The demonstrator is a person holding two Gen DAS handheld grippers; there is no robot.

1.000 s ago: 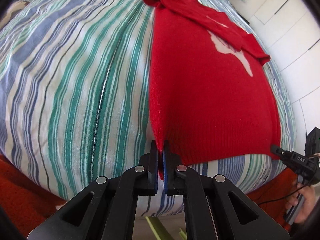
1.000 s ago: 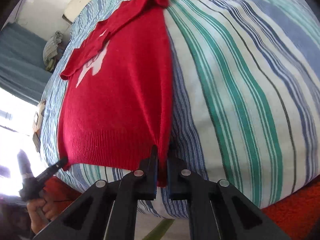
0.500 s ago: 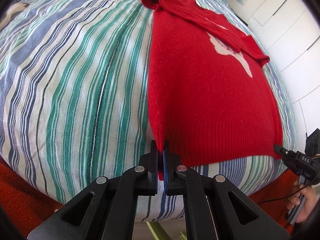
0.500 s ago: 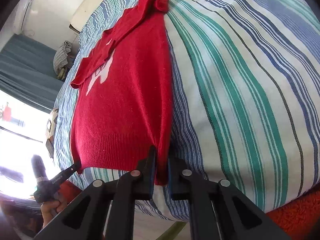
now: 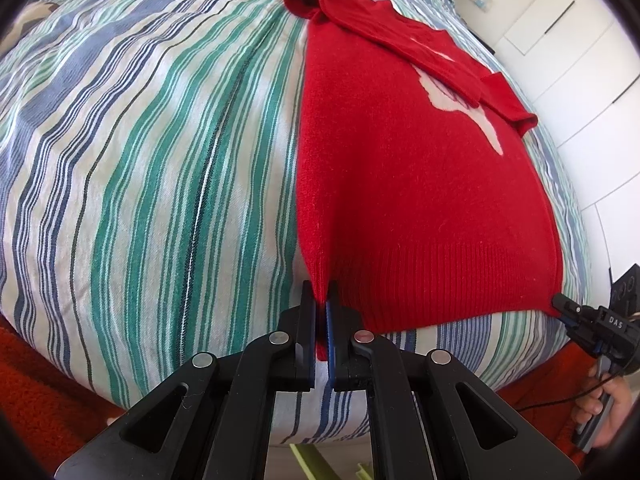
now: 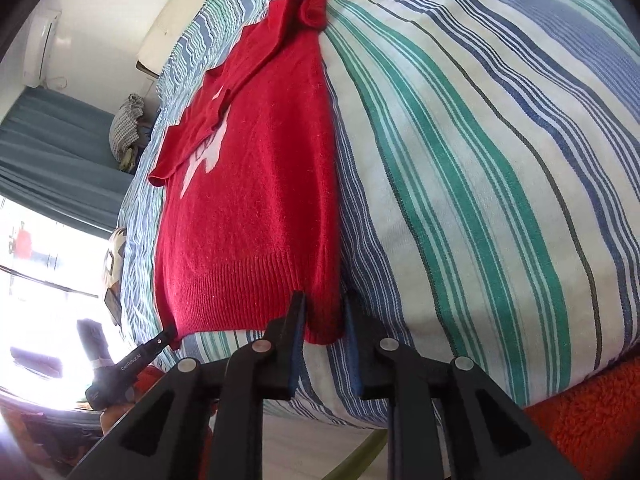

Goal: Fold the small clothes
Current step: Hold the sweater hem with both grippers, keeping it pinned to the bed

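The left gripper [image 5: 322,312] is pinching the red sweater's [image 5: 412,200] hem corner, while the right gripper's [image 6: 324,320] parted jaws are straddling the opposite corner.

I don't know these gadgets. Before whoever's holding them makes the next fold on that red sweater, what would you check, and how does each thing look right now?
1. Left gripper clamped on the sweater hem corner: ok, jaws shut on the cloth.
2. Right gripper gripping the other corner: not ok, jaws stand apart, the hem lies loose between them.
3. Sweater body flat on the bed: ok, only slight ripples.
4. Sleeve folded across the chest: ok, it lies over the white design.
5. Hem straight between the corners: ok, roughly.
6. Far collar end tidy: cannot tell, it is bunched and small.
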